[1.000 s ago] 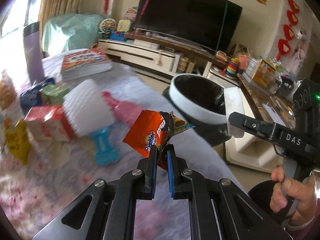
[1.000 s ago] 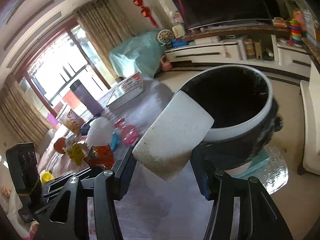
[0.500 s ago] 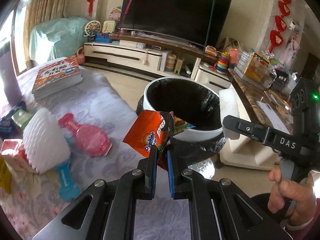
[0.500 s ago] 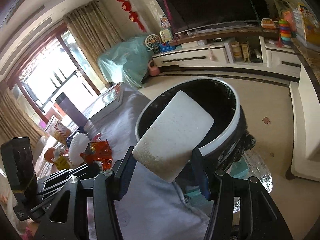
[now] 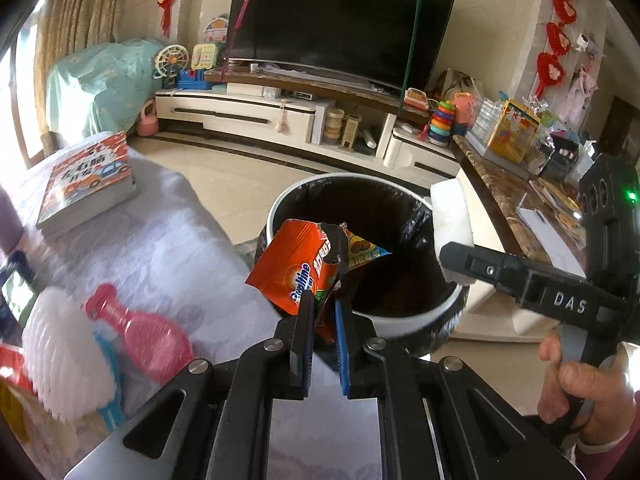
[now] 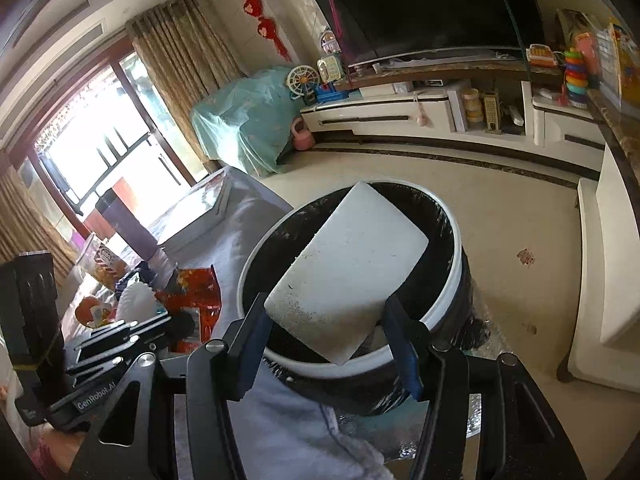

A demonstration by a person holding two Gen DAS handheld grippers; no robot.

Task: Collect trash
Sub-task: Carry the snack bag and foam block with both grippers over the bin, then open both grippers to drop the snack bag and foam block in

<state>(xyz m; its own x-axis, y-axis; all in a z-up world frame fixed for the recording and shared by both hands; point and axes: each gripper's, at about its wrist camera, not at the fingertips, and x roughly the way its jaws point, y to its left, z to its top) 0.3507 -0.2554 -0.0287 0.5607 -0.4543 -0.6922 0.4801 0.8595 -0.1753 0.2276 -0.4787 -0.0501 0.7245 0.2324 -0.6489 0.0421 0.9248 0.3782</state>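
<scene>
The left tool (image 5: 322, 312) has its jaws nearly together, pinching the lower edge of an orange snack wrapper (image 5: 294, 266); a second torn wrapper (image 5: 362, 249) with a yellow and blue print sticks out beside it from the same grip. Both wrappers hang over the near rim of the trash bin (image 5: 412, 322), a round white-rimmed bin lined with a black bag that stands on the floor just off the end of the bench (image 5: 168, 240).

The right tool (image 6: 324, 322) stands about half wide around a white foam block (image 6: 352, 268), tilted, with a speckled dirty lower end. Its left finger presses the block's lower left corner; the right finger looks to sit just beside the block's edge, and I cannot tell whether it touches. The jaws are not moving much. The block sits over the mouth of the trash bin (image 6: 450, 280). A person's hand (image 5: 576, 384) grips this tool's handle at the right edge of the left wrist view.

On the cloth-covered bench, well back from the bin, lie a pink plastic bottle (image 5: 140, 332), a white brush with a blue handle (image 5: 68, 360) near the left edge, and a stack of picture books (image 5: 90, 178) at the far corner.
</scene>
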